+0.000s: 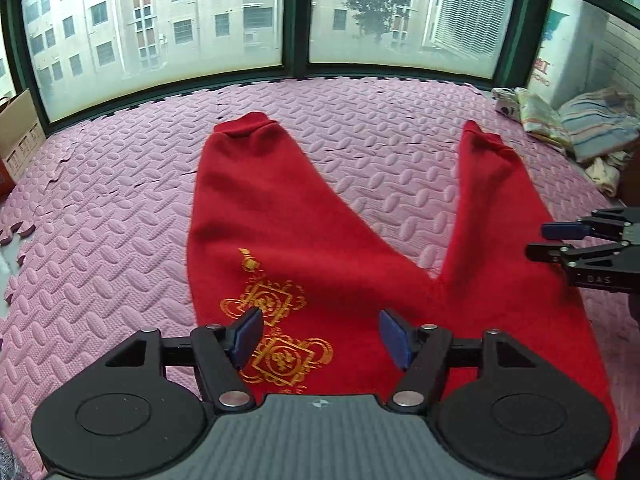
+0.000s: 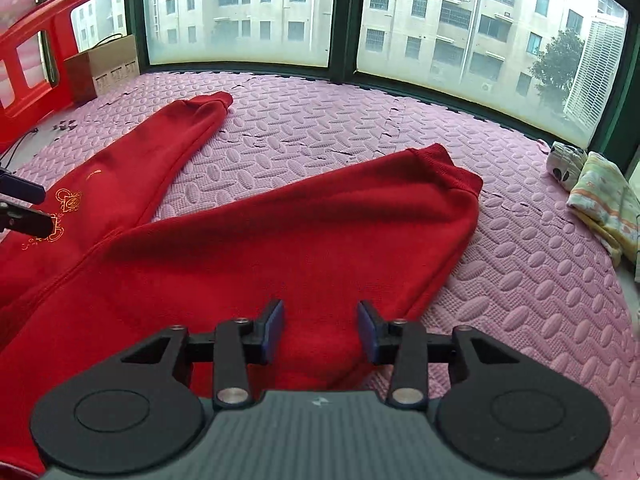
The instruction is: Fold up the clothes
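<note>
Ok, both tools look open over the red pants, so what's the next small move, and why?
Probably bring the right tool forward to the cuff of the right leg and pinch it, ready to fold that leg over the left leg. The red pants lie flat on the pink mat with legs spread in a V, and both tools, left tool included, hold nothing.
</note>
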{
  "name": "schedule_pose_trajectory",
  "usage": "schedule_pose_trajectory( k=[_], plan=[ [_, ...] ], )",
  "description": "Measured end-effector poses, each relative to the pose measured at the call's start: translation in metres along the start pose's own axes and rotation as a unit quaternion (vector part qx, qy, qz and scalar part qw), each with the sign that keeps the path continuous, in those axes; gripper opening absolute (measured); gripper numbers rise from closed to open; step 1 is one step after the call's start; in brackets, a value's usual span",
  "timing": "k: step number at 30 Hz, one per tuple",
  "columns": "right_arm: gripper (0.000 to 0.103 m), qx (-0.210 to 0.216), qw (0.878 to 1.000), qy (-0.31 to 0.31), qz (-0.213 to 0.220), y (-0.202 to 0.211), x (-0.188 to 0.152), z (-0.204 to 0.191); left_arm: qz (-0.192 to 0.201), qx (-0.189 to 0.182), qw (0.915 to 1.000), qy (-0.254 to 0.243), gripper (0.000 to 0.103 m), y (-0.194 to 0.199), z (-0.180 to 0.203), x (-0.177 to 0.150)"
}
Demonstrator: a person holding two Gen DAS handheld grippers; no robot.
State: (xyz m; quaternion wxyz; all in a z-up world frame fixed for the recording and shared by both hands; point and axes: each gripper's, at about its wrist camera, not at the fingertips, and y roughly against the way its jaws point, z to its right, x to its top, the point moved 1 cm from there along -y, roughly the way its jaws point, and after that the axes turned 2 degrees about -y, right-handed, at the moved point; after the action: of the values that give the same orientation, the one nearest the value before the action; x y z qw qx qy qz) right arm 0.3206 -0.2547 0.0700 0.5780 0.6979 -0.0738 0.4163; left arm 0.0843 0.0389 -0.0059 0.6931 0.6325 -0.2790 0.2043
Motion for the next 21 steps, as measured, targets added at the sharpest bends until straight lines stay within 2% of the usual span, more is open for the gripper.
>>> schedule_pose_trajectory(
  k=[4, 7, 11, 15, 19, 21],
  plan=[
    [0.038, -0.002, 1.000, -0.021, 0.000, -0.001, 0.009, 0.017, 0.006, -0.051, 0.9985, -0.021, 0.067, 0.010, 0.032, -0.003],
    [0.038, -0.006, 0.999, -0.041, 0.013, -0.009, 0.023, 0.030, 0.001, -0.097, 0.9939, -0.053, 0.067, 0.013, 0.061, -0.008],
    [0.038, -0.020, 0.998, -0.057, 0.027, -0.031, 0.047, 0.048, -0.013, -0.159, 0.9839, -0.080, 0.067, 0.013, 0.092, -0.016],
    [0.038, -0.043, 0.996, -0.071, 0.021, -0.062, 0.067, 0.066, -0.024, -0.205, 0.9726, -0.107, 0.067, 0.012, 0.114, -0.025],
    [0.037, -0.071, 0.994, -0.080, 0.011, -0.080, 0.073, 0.080, -0.034, -0.229, 0.9643, -0.129, 0.067, 0.014, 0.129, -0.033],
    [0.037, -0.068, 0.994, -0.089, 0.016, -0.075, 0.075, 0.084, -0.034, -0.228, 0.9629, -0.140, 0.067, 0.015, 0.133, -0.037]
  ],
)
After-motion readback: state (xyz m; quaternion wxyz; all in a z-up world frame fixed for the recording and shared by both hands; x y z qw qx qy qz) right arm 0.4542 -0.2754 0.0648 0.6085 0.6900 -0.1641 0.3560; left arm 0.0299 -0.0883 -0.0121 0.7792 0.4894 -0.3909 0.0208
